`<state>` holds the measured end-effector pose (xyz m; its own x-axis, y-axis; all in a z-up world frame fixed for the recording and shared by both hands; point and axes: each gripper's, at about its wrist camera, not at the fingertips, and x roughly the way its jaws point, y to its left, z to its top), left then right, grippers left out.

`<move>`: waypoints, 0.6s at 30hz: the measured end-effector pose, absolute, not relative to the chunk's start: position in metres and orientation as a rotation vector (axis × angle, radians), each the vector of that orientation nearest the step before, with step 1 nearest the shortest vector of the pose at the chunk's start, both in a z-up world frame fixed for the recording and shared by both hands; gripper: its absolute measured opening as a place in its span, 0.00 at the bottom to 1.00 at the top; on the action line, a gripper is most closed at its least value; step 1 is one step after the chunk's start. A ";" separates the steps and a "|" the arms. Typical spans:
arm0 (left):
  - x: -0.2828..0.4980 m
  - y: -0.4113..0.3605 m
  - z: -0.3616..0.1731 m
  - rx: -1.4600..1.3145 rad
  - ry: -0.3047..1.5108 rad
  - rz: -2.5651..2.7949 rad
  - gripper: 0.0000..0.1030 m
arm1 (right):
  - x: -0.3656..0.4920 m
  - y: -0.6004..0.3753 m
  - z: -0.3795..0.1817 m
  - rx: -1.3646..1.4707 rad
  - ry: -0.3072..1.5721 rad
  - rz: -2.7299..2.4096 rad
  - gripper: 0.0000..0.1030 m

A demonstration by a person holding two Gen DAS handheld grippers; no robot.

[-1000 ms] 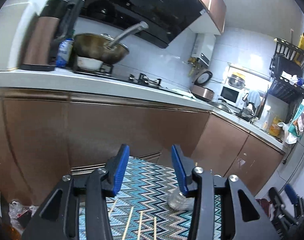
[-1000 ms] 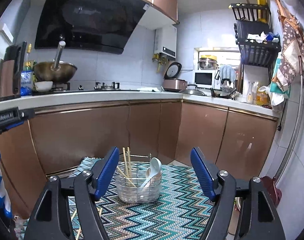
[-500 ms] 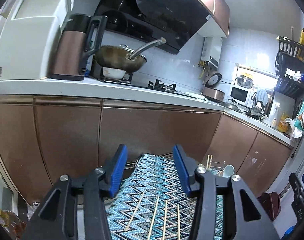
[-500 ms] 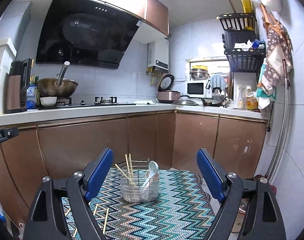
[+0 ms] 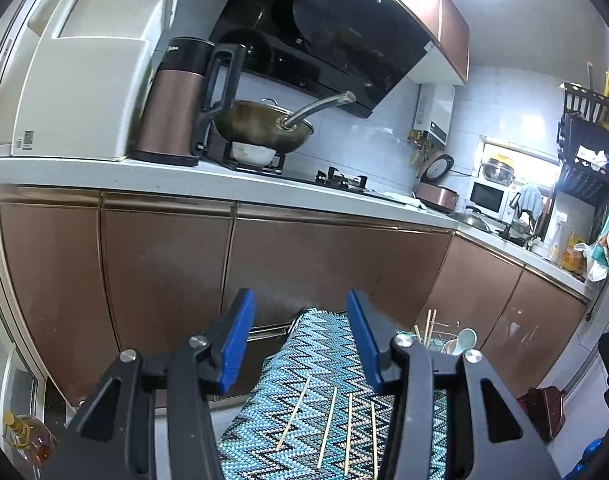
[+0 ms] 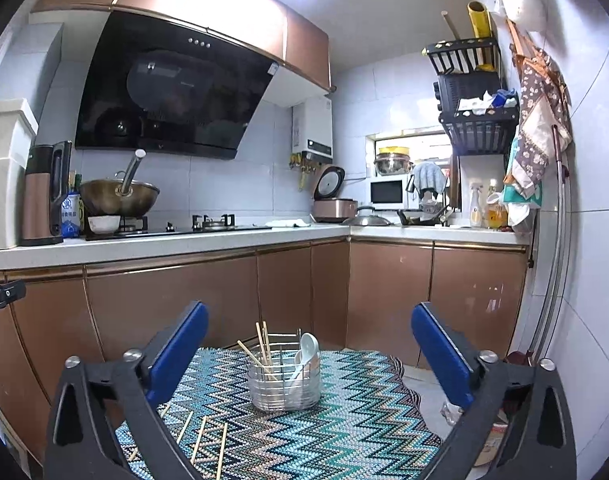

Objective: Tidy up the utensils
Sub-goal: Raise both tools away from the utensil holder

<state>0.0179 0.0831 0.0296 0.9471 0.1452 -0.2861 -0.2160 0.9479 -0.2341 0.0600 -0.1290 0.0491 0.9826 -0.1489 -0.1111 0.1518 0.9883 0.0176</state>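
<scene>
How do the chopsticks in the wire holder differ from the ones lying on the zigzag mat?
Pose: the chopsticks in the holder stand on end and lean against the wire holder; the loose chopsticks lie flat on the mat.
Grouping: the held ones cross in a bunch beside a white spoon; the loose ones lie apart, roughly side by side.
Both sets look like plain light wood.

left tongs [image 5: 300,336]: black arms, blue pads | right tongs [image 6: 309,352]: same, silver screws
</scene>
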 end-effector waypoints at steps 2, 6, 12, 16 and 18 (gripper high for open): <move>0.012 0.085 0.031 -0.270 0.260 0.185 0.45 | 0.057 -0.127 0.052 0.020 0.100 -0.154 1.00; 0.002 0.089 0.035 -0.272 0.237 0.183 0.45 | 0.048 -0.125 0.057 0.012 0.076 -0.162 1.00; -0.009 0.093 0.042 -0.271 0.211 0.174 0.46 | 0.034 -0.127 0.065 0.024 0.032 -0.184 1.00; -0.016 0.093 0.045 -0.262 0.193 0.168 0.51 | 0.027 -0.131 0.068 0.036 0.004 -0.210 1.00; -0.017 0.094 0.046 -0.257 0.184 0.161 0.51 | 0.026 -0.134 0.069 0.044 0.002 -0.218 1.00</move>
<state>-0.0175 0.0939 0.0461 0.9703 0.1347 -0.2007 -0.1815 0.9545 -0.2367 0.0265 -0.1342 0.0689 0.9763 -0.2162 -0.0071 0.2163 0.9753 0.0438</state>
